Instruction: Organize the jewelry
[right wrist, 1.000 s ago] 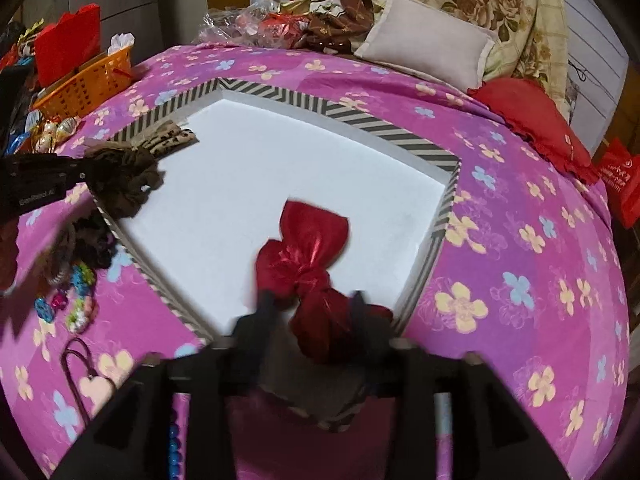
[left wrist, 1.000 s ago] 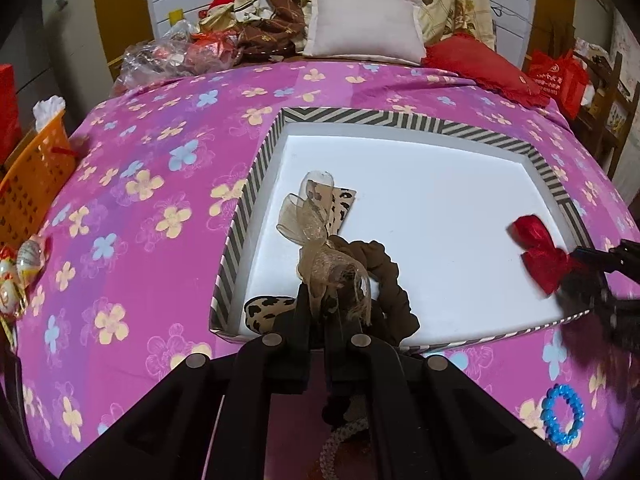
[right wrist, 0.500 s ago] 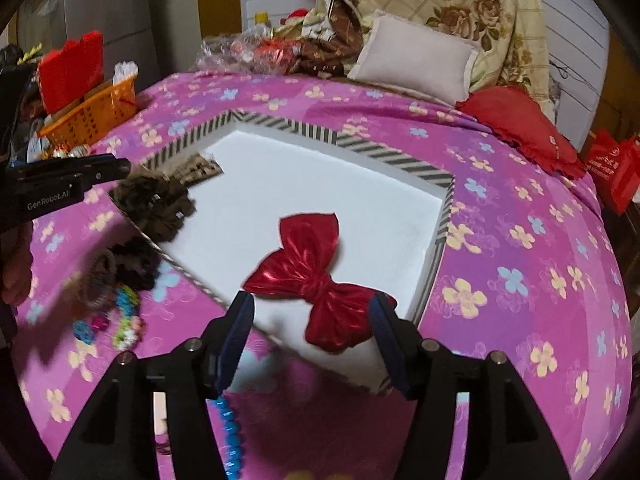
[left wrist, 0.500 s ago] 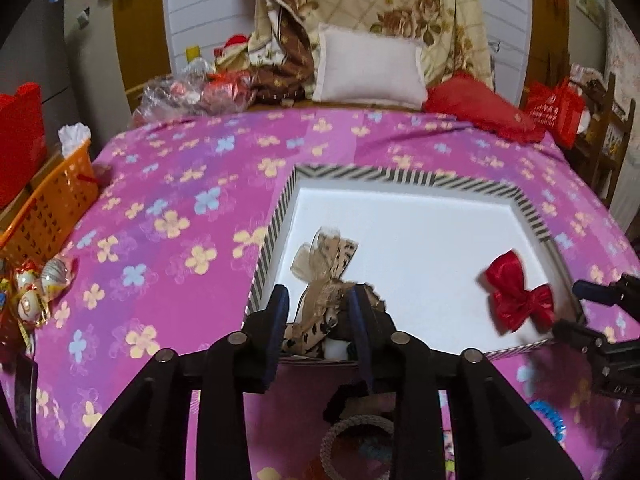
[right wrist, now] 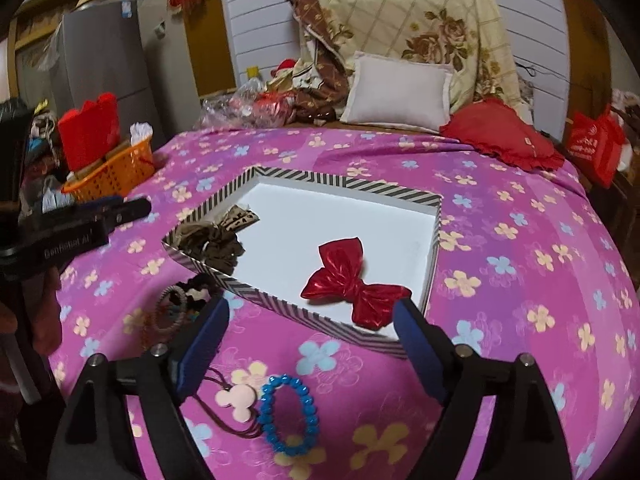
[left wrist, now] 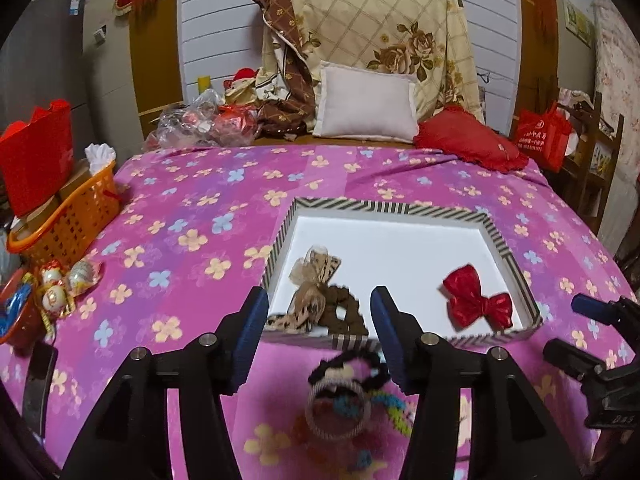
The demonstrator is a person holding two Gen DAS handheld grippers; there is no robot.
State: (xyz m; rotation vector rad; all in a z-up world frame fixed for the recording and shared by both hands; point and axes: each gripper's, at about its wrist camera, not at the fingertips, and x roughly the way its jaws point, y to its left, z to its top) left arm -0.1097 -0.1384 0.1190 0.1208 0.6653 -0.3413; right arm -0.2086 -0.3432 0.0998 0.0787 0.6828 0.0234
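Note:
A striped-rim white tray lies on the pink flowered bedspread. In it lie a leopard bow with a brown scrunchie and a red shiny bow. My left gripper is open and empty, pulled back above loose hair ties and a bracelet. My right gripper is open and empty, pulled back from the red bow. A blue bead bracelet and a pink mouse-shaped pendant lie on the bedspread below it.
An orange basket stands at the bed's left edge, with wrapped trinkets beside it. A white pillow, a red cushion and plastic bags lie at the head of the bed.
Both grippers let go of their bows in the tray, opened wide and drew back and up. The bows now lie loose in the tray.

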